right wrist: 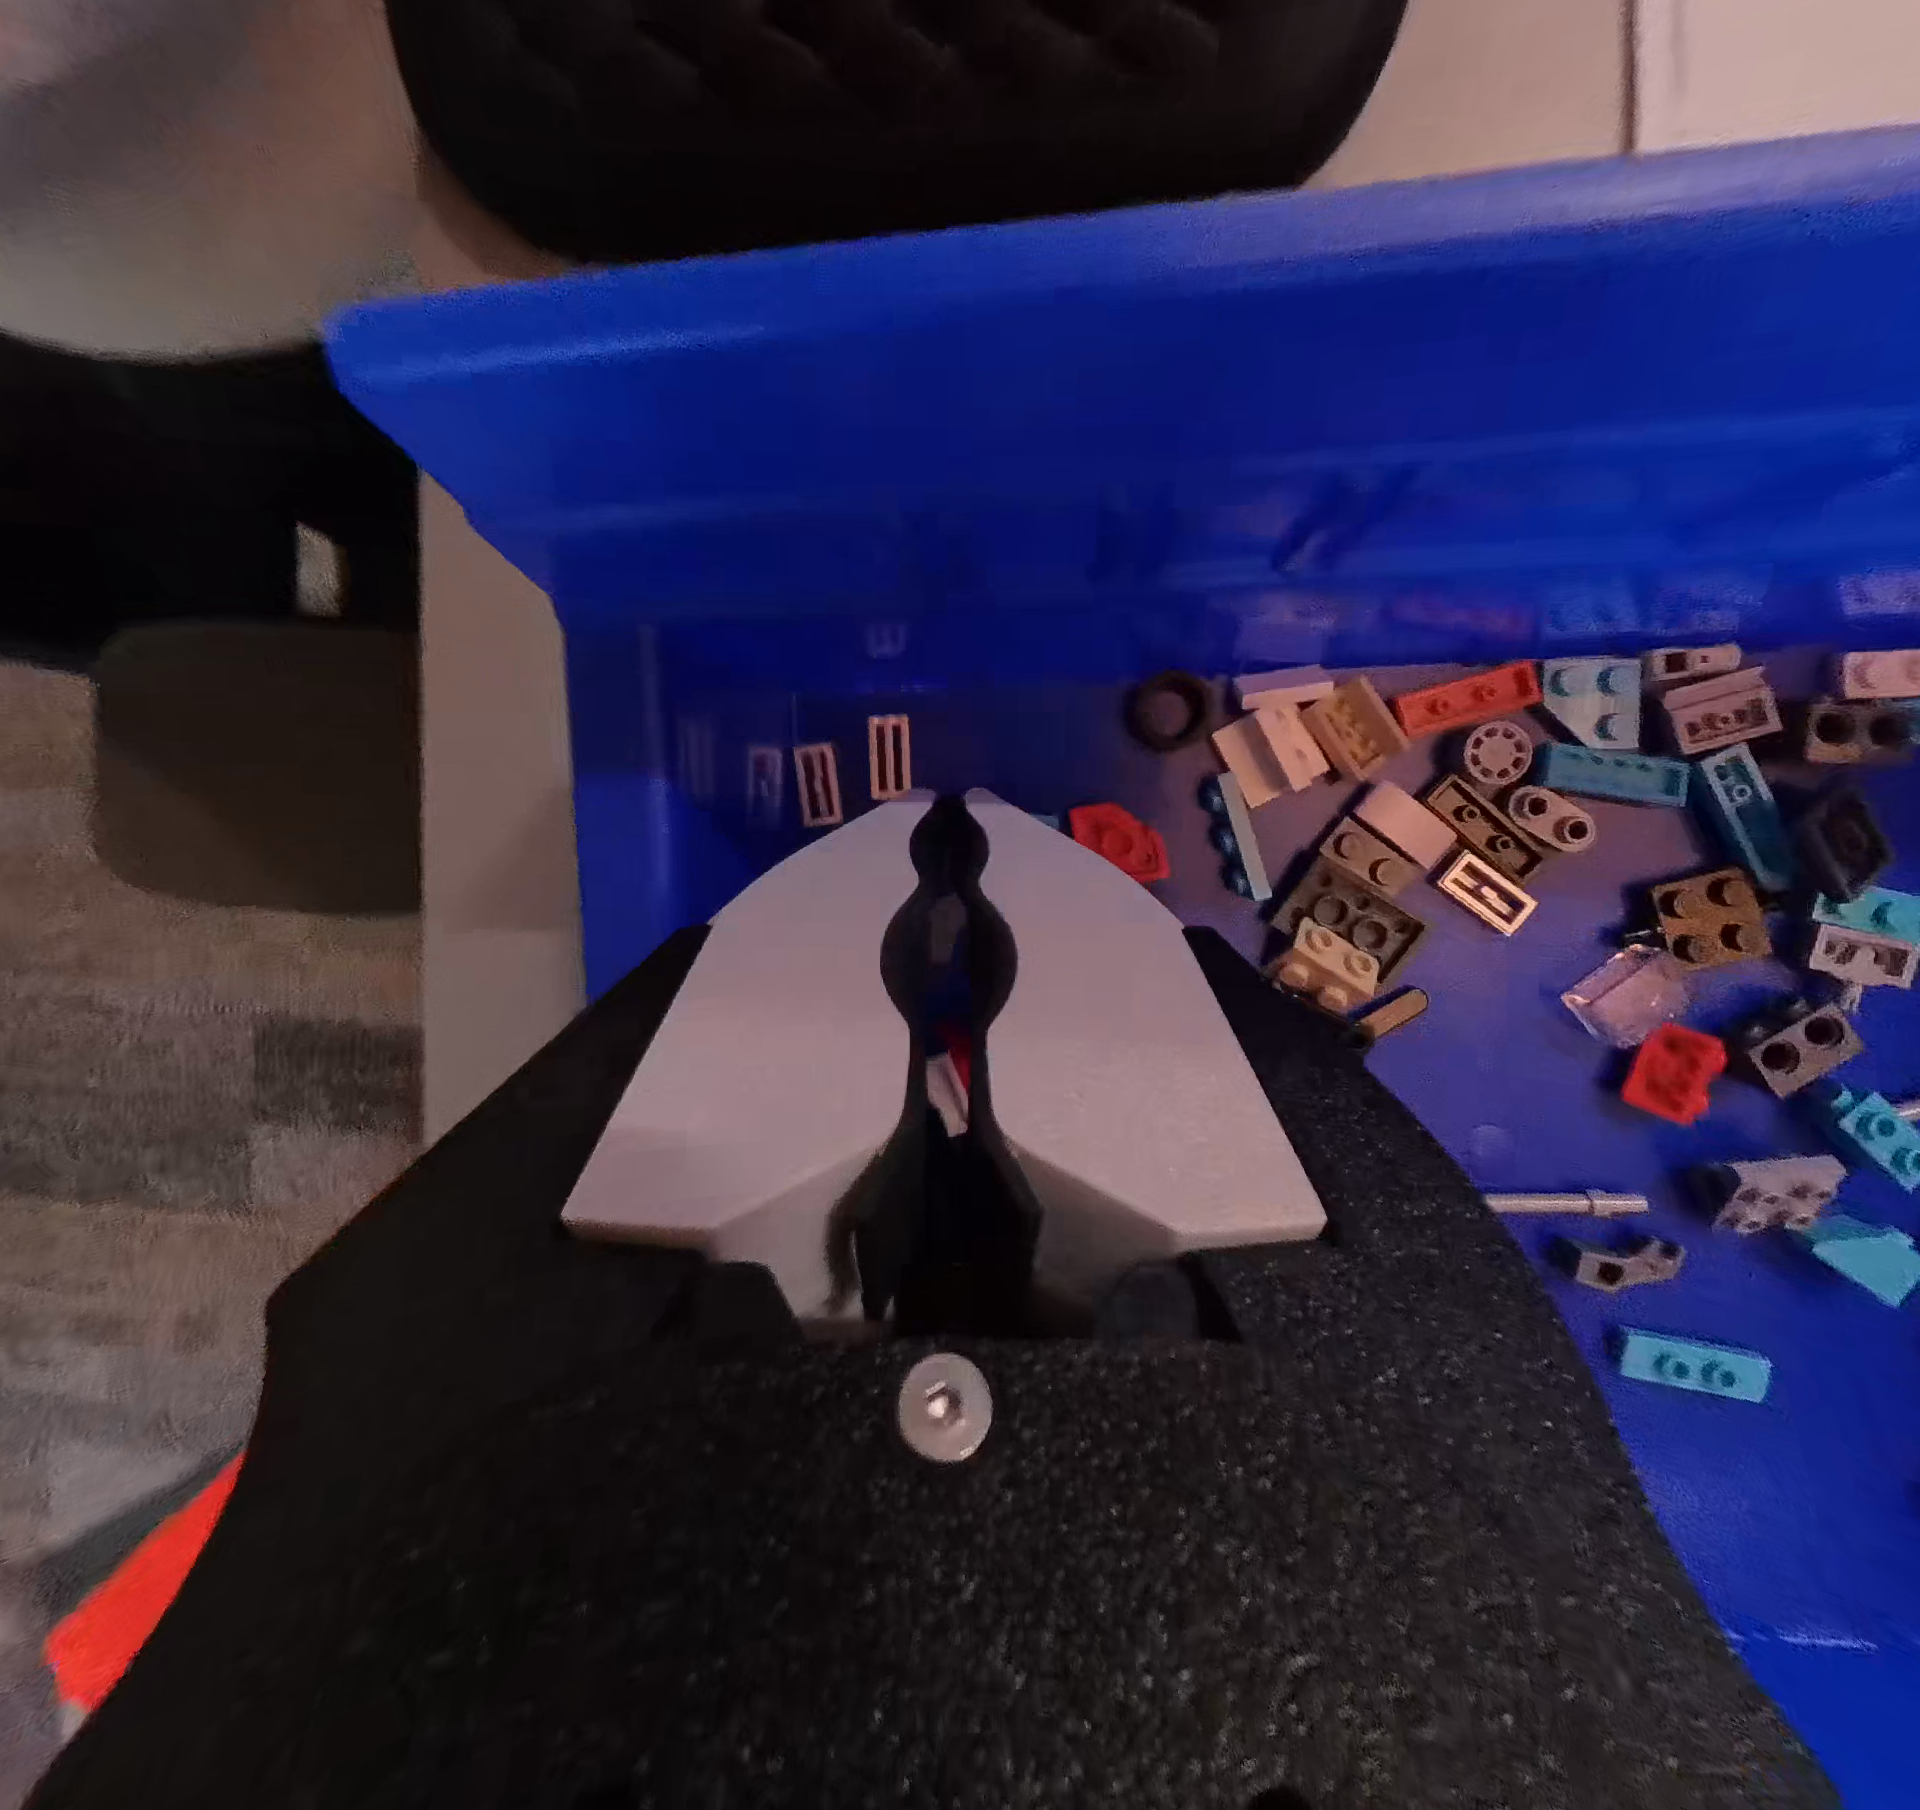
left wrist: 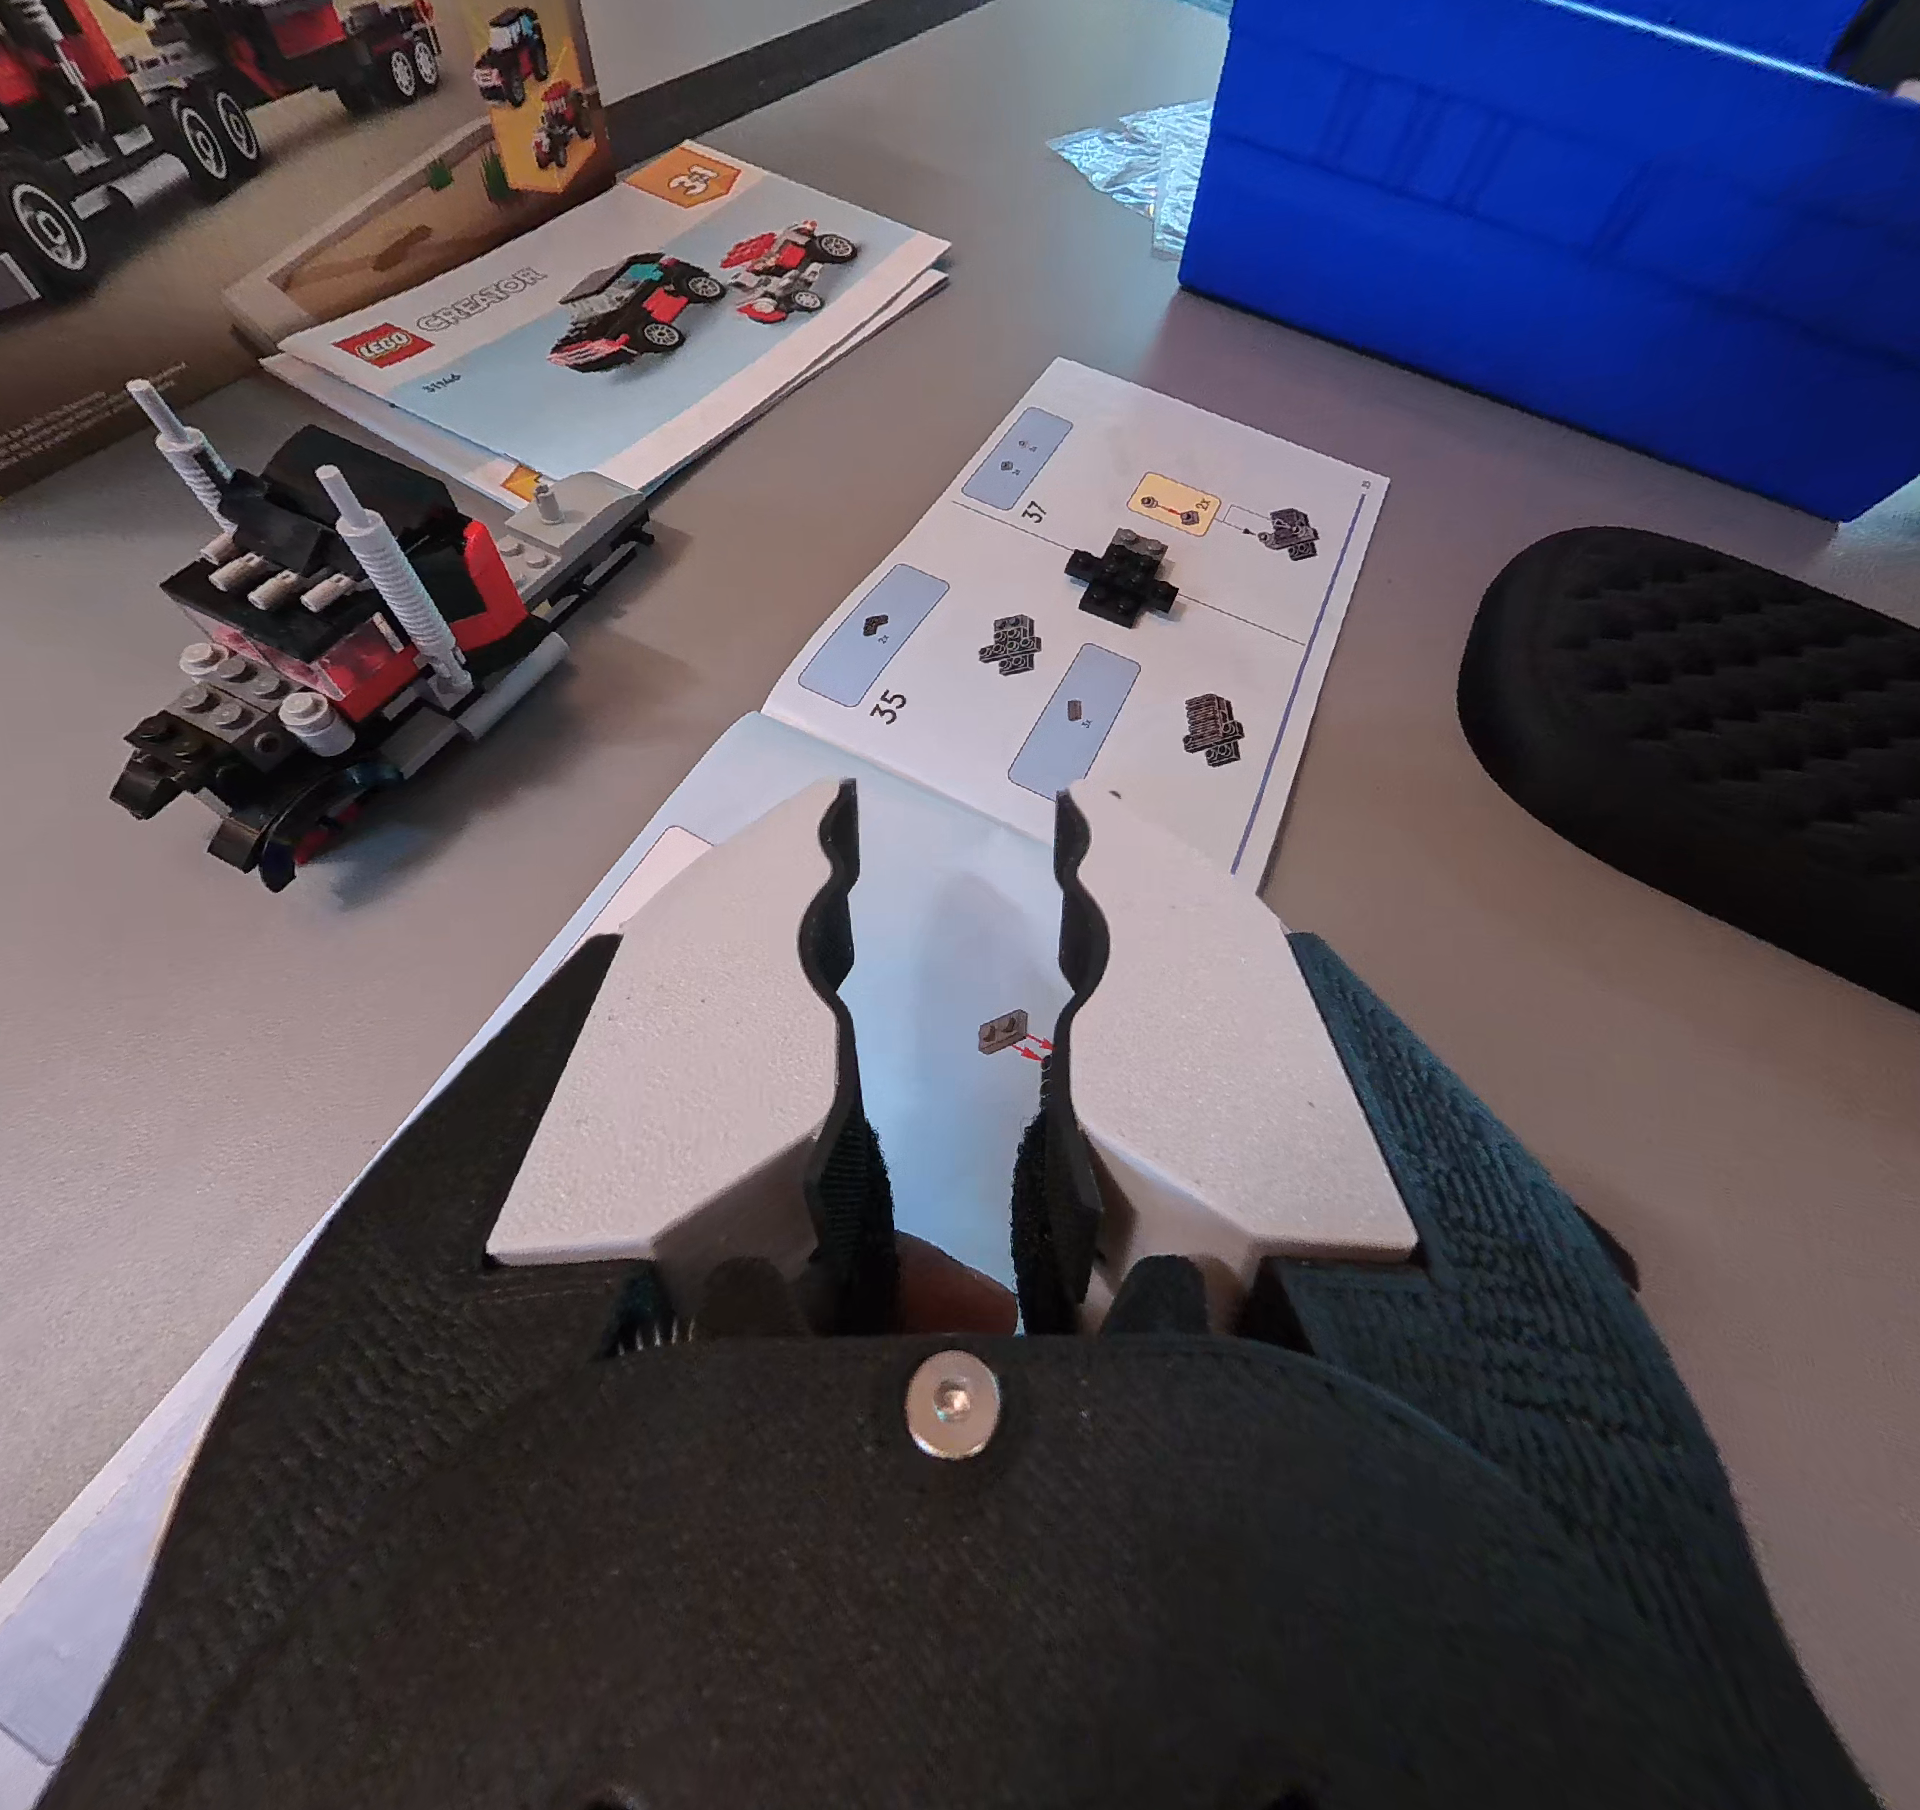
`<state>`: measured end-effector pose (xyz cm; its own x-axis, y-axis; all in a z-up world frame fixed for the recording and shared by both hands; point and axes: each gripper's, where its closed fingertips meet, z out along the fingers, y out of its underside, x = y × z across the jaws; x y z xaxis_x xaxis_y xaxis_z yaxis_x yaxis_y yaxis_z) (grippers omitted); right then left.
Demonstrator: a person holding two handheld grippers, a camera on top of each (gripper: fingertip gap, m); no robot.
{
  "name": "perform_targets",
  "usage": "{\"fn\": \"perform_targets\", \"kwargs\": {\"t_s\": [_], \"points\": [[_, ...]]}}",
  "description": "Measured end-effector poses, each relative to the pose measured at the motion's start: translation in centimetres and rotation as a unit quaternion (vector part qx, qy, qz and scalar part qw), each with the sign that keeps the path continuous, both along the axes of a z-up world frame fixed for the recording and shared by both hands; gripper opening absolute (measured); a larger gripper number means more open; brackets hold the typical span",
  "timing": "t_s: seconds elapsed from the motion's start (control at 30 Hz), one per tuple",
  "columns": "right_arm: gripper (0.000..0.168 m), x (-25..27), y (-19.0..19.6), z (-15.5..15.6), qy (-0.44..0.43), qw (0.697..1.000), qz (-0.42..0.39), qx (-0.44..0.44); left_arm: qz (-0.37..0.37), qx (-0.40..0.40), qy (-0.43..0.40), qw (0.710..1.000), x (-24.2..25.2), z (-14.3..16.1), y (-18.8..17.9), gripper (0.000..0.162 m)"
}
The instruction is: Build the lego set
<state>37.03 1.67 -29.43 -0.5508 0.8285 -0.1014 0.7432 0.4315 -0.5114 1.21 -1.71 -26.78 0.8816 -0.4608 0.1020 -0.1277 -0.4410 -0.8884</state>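
My left gripper point(left wrist: 956, 804) is open with nothing between its pads, hovering over the open instruction booklet point(left wrist: 1091, 680). A small black cross-shaped brick assembly point(left wrist: 1122, 571) lies on that booklet's far page. A partly built red, black and grey truck point(left wrist: 343, 638) stands on the table to the left. My right gripper point(right wrist: 948, 804) is inside the blue bin point(right wrist: 1039, 410) near its left end, and its fingertips are closed together. Several loose bricks point(right wrist: 1507, 877) lie on the bin floor to its right. A red brick point(right wrist: 1122, 841) and two grille tiles point(right wrist: 888, 758) sit close to the tips.
The set's box point(left wrist: 260, 77) and closed booklets point(left wrist: 623, 326) are at the back left. The blue bin point(left wrist: 1558, 202) stands at the back right with a clear plastic bag point(left wrist: 1143, 160) beside it. A black padded object point(left wrist: 1714, 721) lies at the right. The gap from one gripper's tips to the other's is roughly 35 cm.
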Motion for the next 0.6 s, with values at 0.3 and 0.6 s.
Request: {"fn": "perform_targets", "kwargs": {"t_s": [0.3,0.6], "points": [[0.019,-0.4,-1.6,-1.0,-0.033,0.999,0.016,-0.014,-0.001,0.009,0.001,1.000,0.0,0.2,-0.1,0.036],[0.000,0.0,-0.7,-1.0,-0.024,0.998,0.030,0.043,-0.005,0.017,0.002,1.000,0.1,0.4,-0.1,0.036]]}}
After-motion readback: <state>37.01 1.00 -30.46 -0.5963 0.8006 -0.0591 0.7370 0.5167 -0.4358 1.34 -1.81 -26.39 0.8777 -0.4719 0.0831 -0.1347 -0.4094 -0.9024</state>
